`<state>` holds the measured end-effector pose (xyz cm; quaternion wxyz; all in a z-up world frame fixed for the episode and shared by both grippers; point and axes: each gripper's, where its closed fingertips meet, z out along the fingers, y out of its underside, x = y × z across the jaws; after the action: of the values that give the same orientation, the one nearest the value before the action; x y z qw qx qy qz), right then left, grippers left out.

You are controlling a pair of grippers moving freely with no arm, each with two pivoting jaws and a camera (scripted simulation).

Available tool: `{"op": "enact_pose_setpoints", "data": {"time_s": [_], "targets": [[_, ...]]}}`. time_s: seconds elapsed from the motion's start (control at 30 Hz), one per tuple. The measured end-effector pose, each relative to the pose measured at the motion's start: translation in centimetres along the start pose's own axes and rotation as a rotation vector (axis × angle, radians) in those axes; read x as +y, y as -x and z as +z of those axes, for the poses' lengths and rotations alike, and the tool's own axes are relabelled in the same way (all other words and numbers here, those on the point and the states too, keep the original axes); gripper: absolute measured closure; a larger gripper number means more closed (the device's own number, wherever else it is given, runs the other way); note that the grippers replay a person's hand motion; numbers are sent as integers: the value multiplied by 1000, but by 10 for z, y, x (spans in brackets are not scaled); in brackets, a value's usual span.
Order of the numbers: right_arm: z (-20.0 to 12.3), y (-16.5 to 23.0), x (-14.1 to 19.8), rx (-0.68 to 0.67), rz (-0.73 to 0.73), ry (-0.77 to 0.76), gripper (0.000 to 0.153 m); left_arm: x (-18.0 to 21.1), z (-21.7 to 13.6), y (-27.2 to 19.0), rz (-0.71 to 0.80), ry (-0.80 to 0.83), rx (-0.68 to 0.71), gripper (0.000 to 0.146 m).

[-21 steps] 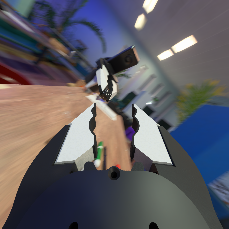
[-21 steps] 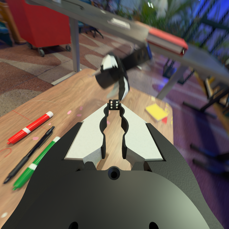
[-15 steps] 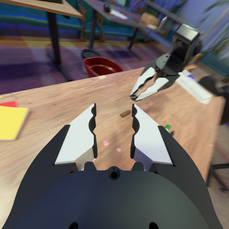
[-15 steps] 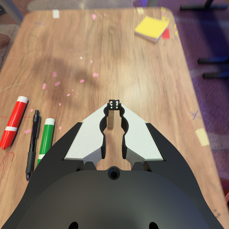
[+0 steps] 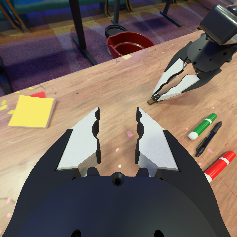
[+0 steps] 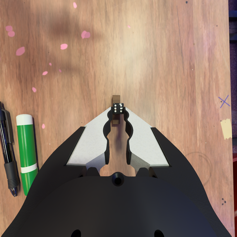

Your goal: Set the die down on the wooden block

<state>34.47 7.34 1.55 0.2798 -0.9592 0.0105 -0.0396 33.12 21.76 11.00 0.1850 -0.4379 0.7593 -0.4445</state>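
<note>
My right gripper (image 6: 118,108) is shut on a small black die (image 6: 118,108) with white pips, held at the fingertips. It points steeply down at a small flat brown wooden block (image 6: 116,98) on the table; the die sits right over the block, contact unclear. In the left wrist view the right gripper (image 5: 156,97) holds the die (image 5: 155,96) just over the block (image 5: 150,102) at the right. My left gripper (image 5: 117,109) is open and empty, above the table, well to the left of the block.
A green marker (image 6: 26,150) and a black pen (image 6: 7,151) lie left of the right gripper; a red marker (image 5: 220,165) lies beside them. A yellow notepad (image 5: 32,111) lies at the left. A red tub (image 5: 128,43) stands on the floor past the table edge (image 5: 77,71).
Both grippers tilted down toward the table. The right gripper, still holding the die, has come down close over the wooden block. The left gripper stays open.
</note>
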Motion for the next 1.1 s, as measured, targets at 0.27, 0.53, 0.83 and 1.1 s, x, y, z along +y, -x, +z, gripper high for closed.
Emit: {"op": "enact_pose_setpoints", "data": {"time_s": [0.27, 0.53, 0.83, 1.1], "targets": [[-1, 8, -1, -79, 21, -22, 128, 7, 27, -28, 0, 27, 131, 88], [-22, 3, -10, -140, 137, -239, 119, -6, -40, -27, -87, -104, 233, 93], [-50, -17, 12, -86, 257, -383, 120, 41, -220, 41, -11, 90, -299, 127], [-48, -10, 16, -70, 243, -377, 121, 73, -214, 65, 28, 290, -239, 132]]}}
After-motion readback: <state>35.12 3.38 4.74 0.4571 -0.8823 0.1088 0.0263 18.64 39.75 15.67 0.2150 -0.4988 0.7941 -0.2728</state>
